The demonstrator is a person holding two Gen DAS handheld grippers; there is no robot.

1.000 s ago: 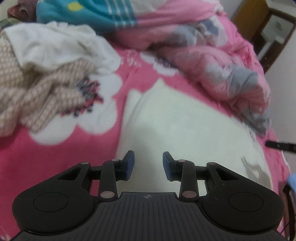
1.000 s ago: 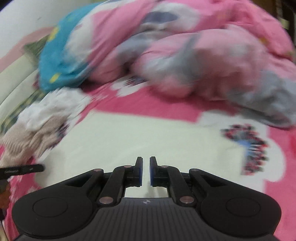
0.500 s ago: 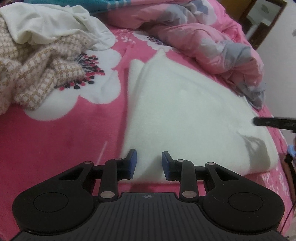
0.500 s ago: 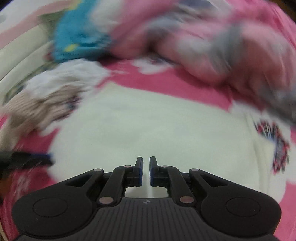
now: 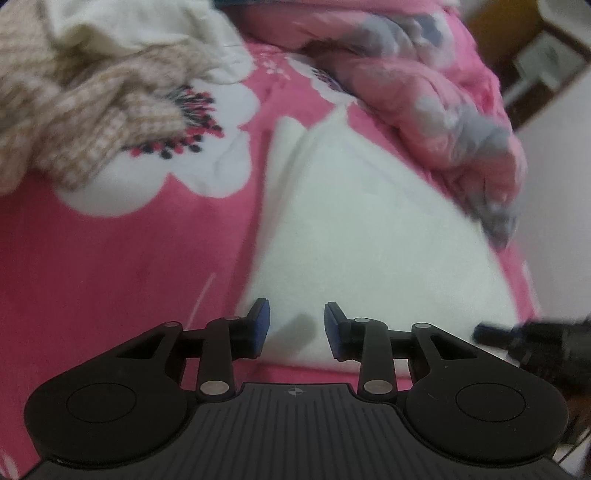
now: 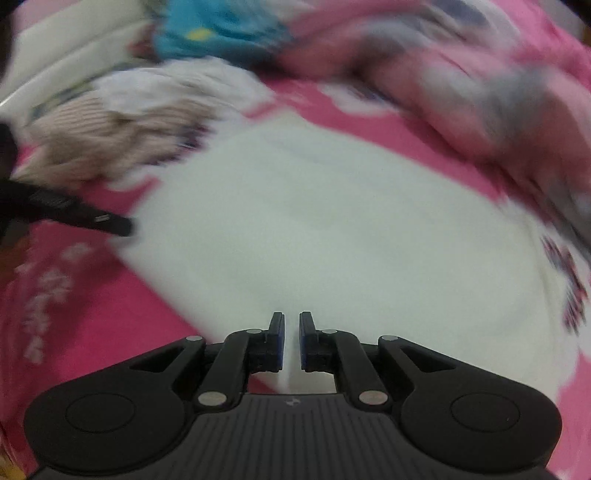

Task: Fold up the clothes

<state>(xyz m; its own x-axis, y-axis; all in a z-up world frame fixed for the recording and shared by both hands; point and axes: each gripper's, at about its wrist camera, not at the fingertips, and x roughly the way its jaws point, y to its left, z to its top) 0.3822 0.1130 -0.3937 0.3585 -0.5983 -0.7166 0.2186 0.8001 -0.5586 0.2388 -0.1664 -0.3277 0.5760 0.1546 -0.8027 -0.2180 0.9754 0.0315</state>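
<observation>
Left wrist: fingers (image 5: pixel 261 317) apart, empty, over white garment (image 5: pixel 369 236)

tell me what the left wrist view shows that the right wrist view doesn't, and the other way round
Only the left wrist view: the left gripper with jaws open over the near edge of the white garment, and wooden furniture past the bed.

Only the right wrist view: the right gripper with jaws nearly closed, holding nothing, and a blue cloth.

Both: the white garment laid flat on the pink floral blanket, the beige knit pile and the crumpled pink quilt.
</observation>
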